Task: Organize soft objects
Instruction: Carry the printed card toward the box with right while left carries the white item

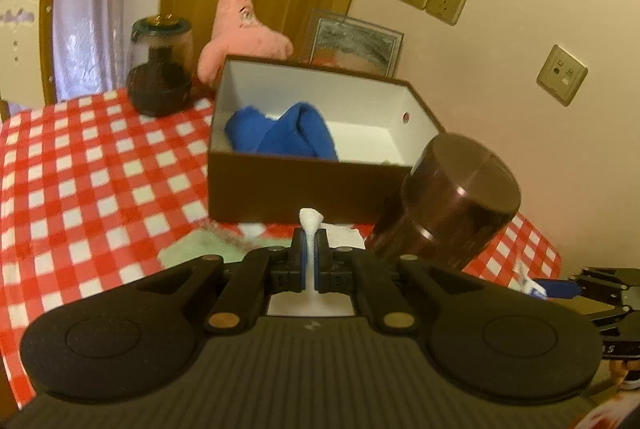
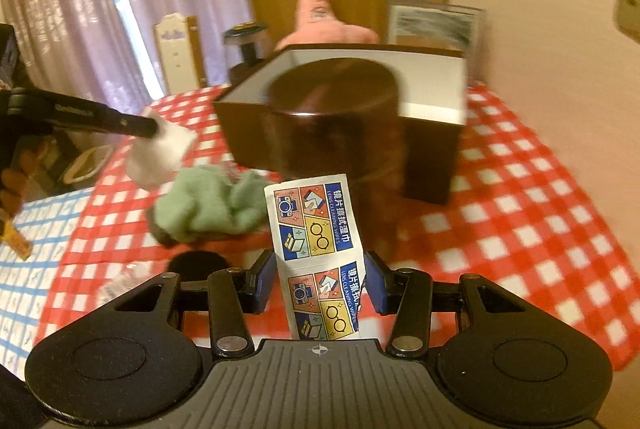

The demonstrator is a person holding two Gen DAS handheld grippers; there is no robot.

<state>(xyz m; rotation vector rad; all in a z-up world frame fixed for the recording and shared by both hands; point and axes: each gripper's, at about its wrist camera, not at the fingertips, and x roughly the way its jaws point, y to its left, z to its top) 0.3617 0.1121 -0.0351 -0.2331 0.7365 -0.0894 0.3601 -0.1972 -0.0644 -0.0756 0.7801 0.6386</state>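
I am working both handheld grippers over a table dressed in a red-and-white checked cloth [image 1: 80,165], and the job is gathering soft things into an open box [image 1: 280,185] — dark brown card outside, smooth white inside, straight-walled, with a small round hole in one end panel. My left gripper [image 1: 309,253] is pinching fully closed on a white gauzy cloth [image 1: 310,221], whose woven tuft is poking up above the blue pads; in the right wrist view that same cloth [image 2: 164,149] is dangling as a fluffy, cottony clump from the finger ends. My right gripper [image 2: 320,281] is standing about half open around a strip of lens-wipe sachets [image 2: 316,253] — thin, glossy, printed foil, flat and slightly curled — and I cannot tell whether the pads are truly pressing it or merely flanking it. A blue knit item [image 1: 280,133], thick and slumped, is already lying inside the box. A green fuzzy cloth [image 2: 208,205] is lying crumpled on the table just before the box. A dark brown jar [image 1: 452,205], hard, cylindrical and shiny, is standing right beside the box's near corner. To do this step well, I judge I should be carrying the white cloth high enough that its hanging tail clears the rim, steering left of the jar, and releasing only once the bundle is over the white floor. A pink plush [image 1: 244,29] is leaning behind the box.
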